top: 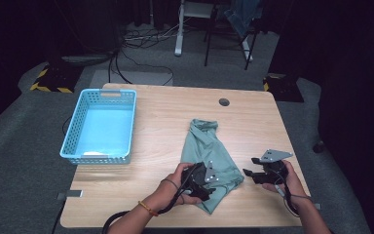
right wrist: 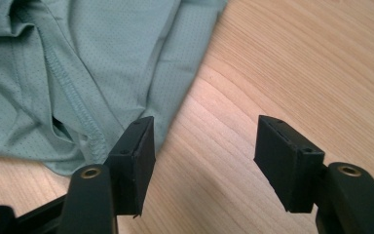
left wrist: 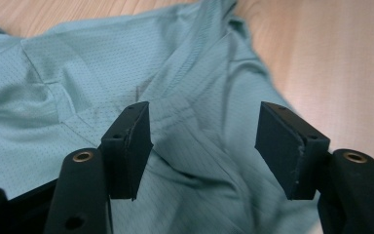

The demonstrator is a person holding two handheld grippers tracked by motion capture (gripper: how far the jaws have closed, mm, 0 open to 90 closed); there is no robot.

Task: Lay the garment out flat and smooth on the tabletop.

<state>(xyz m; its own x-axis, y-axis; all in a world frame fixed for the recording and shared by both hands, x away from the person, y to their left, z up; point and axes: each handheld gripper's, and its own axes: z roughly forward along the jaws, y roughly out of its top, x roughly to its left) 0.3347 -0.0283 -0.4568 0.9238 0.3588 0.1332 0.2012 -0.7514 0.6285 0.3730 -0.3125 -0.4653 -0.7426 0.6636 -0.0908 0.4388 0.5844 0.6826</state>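
Observation:
A crumpled pale green mesh garment (top: 209, 151) lies on the wooden table (top: 165, 117), right of its middle. My left gripper (top: 213, 187) hovers over the garment's near end, held in a person's hand. In the left gripper view its jaws stand apart over the green cloth (left wrist: 126, 83) with nothing pinched between the pads (left wrist: 135, 146). My right gripper (top: 251, 168) sits just right of the garment, above bare wood. In the right gripper view the garment's hemmed edge (right wrist: 83, 83) lies left of the open jaws, with wood grain between them.
A light blue perforated basket (top: 100, 126) stands at the table's left side. A round cable hole (top: 224, 102) is near the far edge. Beyond the table are cables, a desk leg and a chair on grey carpet.

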